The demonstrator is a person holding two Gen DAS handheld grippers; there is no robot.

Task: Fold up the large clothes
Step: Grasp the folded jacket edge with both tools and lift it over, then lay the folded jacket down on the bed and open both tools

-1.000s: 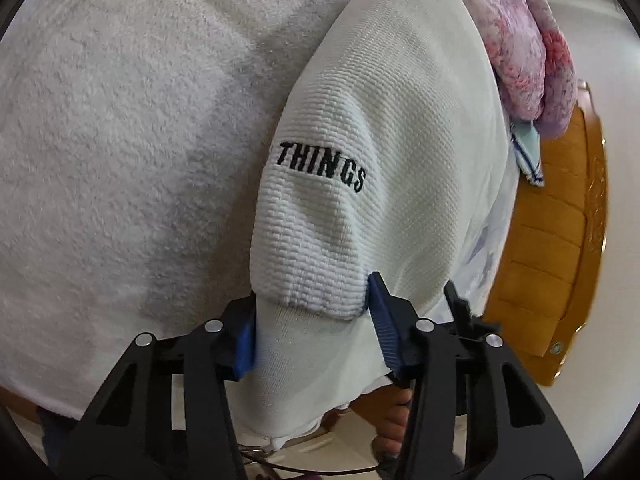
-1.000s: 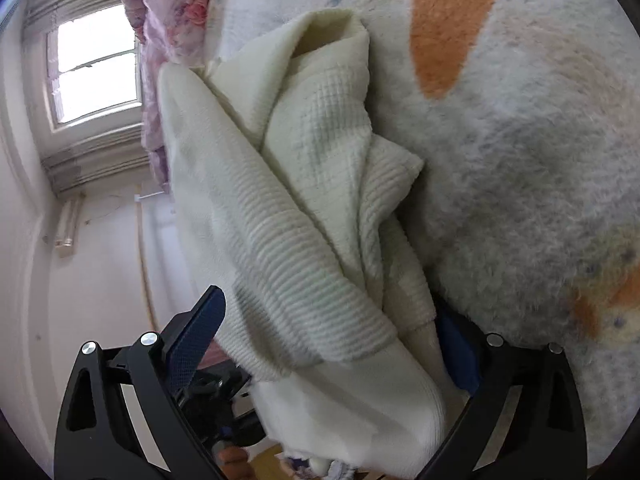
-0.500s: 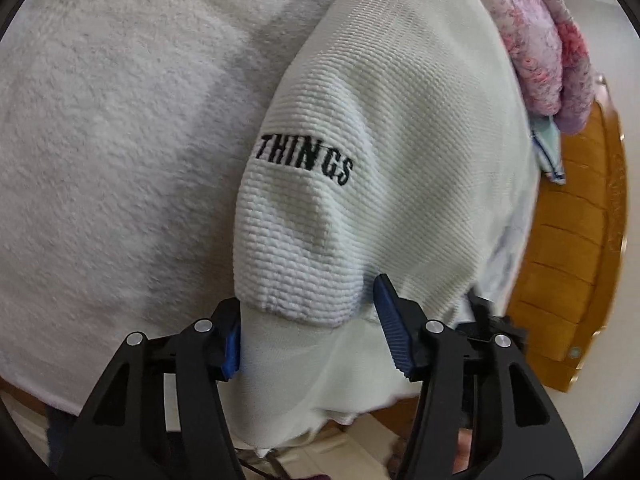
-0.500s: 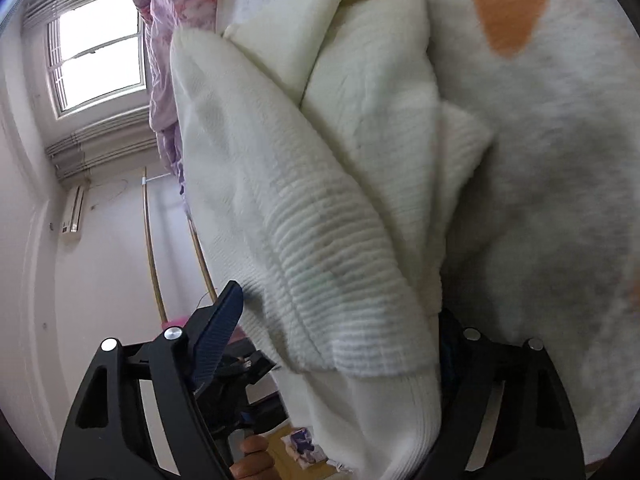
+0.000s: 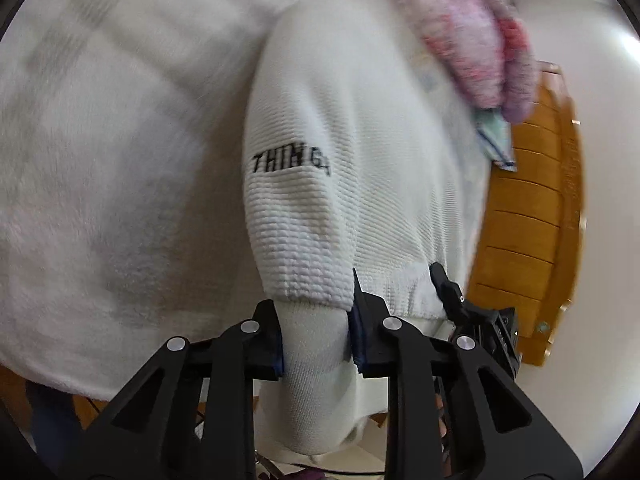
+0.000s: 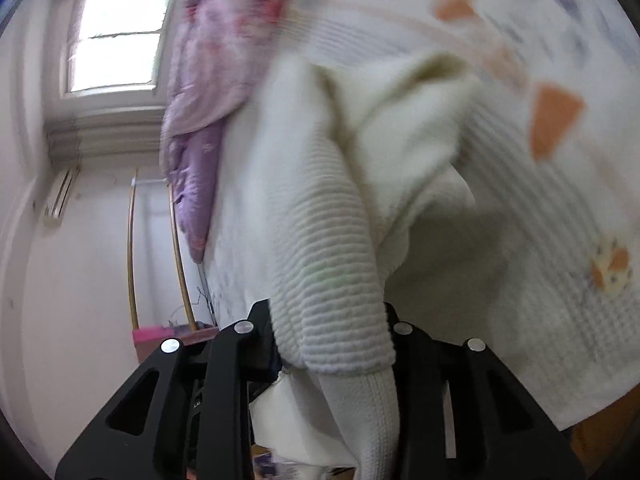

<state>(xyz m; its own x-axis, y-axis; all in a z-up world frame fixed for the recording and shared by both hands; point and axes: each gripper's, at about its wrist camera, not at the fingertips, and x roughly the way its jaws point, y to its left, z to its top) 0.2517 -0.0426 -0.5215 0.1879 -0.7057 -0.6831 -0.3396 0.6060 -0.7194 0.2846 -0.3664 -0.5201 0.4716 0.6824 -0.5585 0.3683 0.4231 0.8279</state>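
Observation:
A cream ribbed sweatshirt with black "THINGS" lettering lies on a bed with a fleecy white blanket. My left gripper is shut on the ribbed cuff end of the sweatshirt near the bed's edge. In the right wrist view the same sweatshirt is bunched in thick folds. My right gripper is shut on another ribbed edge of it, which hangs down between the fingers. The other gripper shows at the right of the left wrist view.
A pink and purple quilt is piled at the bed's far side, also in the left wrist view. A wooden headboard stands right of the bed. The blanket has orange patches. A window and white wall lie beyond.
Both grippers have closed from open onto the sweatshirt's ribbed ends. Both views have shifted and blurred, and the fabric is being pulled with them.

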